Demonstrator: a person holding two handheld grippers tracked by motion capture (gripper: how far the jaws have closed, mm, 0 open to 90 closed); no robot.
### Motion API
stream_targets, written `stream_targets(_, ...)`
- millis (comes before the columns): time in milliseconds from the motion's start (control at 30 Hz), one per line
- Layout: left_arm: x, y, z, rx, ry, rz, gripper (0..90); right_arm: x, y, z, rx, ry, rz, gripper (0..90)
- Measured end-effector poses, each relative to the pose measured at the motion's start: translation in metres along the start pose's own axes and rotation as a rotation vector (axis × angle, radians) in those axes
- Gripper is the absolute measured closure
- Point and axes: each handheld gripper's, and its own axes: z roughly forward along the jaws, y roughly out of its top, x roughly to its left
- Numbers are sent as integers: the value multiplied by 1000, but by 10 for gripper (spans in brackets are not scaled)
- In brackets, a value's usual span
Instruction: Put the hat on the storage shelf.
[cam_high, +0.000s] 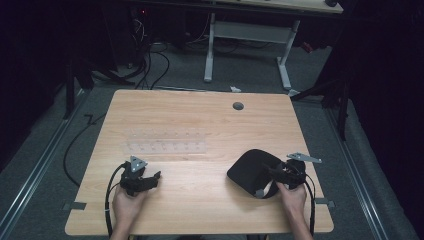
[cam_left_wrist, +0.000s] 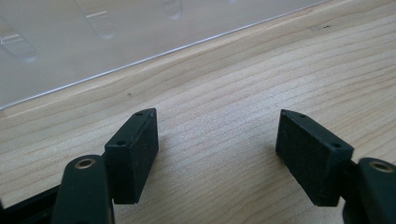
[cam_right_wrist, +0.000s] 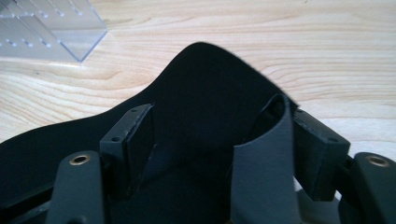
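A black soft pad (cam_high: 247, 170) lies on the right part of the wooden table (cam_high: 200, 115), one edge curled up (cam_right_wrist: 205, 84). A grey strip (cam_right_wrist: 266, 172) of it folds upward and leans on the inner face of one jaw. My right gripper (cam_high: 270, 172) reaches onto the pad from the right; its jaws (cam_right_wrist: 219, 119) stand wide apart, astride the raised fold, and do not pinch it. My left gripper (cam_high: 154, 178) rests low at the front left, open (cam_left_wrist: 217, 126), with bare wood between its pads.
A clear plastic rack (cam_high: 165, 142) with several small slots lies flat across the table's middle, just beyond the left gripper (cam_left_wrist: 70, 42) and to the far left in the right gripper view (cam_right_wrist: 51, 32). A round cable hole (cam_high: 238, 106) sits near the far edge. Floor and cables surround the table.
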Motion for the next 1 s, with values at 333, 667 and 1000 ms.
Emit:
stream_targets(333, 0, 0, 0, 0, 0, -1, 302, -2, -8, 12, 37, 52, -5, 395)
stream_targets(667, 0, 0, 0, 0, 1, -1, 302, -4, -14, 7, 7, 85, -33, 512)
stream_targets(1000, 0, 0, 0, 0, 1, -2, 301, -4, -18, -1, -14, 138, -67, 717)
